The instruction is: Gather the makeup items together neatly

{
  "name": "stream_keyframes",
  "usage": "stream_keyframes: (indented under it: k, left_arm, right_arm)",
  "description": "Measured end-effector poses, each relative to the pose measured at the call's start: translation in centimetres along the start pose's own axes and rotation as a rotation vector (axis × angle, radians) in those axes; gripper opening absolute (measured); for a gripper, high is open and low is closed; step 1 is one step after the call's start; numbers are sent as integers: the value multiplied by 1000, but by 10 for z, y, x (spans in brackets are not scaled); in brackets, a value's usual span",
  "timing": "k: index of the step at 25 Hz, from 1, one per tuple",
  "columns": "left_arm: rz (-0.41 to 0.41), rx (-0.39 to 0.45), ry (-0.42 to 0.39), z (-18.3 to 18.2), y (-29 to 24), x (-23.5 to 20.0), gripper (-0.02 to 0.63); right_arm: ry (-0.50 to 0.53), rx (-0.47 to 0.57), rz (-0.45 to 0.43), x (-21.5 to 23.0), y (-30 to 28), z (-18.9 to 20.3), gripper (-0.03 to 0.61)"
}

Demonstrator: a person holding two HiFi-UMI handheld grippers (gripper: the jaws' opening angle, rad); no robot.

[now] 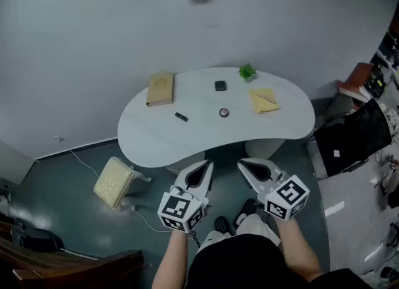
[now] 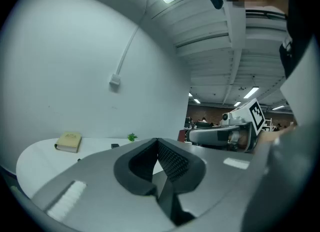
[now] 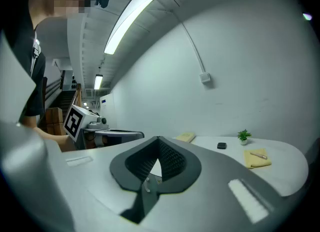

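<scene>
White curved table (image 1: 143, 133) by the grey wall (image 1: 93, 32) bears a scattered tan book (image 1: 160, 88), black tube (image 1: 181, 117), dark square case (image 1: 220, 85), round compact (image 1: 224, 112), plant (image 1: 247, 72) and yellow cloth (image 1: 264, 101); the left gripper (image 1: 206, 168) and right gripper (image 1: 244, 166) hover before it, jaws closed, empty.

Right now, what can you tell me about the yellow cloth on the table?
The yellow cloth lies flat on the right part of the white table, a rough square, soft-looking. A thin stick, perhaps a pencil or brush, lies across it. The small plant stands just behind it, apart. Nothing else touches it.
</scene>
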State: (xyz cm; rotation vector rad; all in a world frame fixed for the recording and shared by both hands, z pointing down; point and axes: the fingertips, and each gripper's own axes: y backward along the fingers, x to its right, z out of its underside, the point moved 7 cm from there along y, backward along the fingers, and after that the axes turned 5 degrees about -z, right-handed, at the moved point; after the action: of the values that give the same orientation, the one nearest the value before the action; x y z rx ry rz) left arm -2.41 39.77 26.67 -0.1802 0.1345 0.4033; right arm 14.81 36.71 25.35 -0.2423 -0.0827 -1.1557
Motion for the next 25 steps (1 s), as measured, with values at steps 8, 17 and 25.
stream_keyframes:
  k: [8, 17, 25]
  left_arm:
    - [13, -5, -22, 1, 7, 2, -3]
    - [28, -18, -29, 6, 17, 5, -3]
    - [27, -16, -43, 11, 19, 7, -2]
  right_arm:
    - [21, -7, 12, -8, -1, 3, 4]
    - [18, 5, -14, -21, -2, 6, 5]
    - [2, -7, -24, -21, -6, 15, 5]
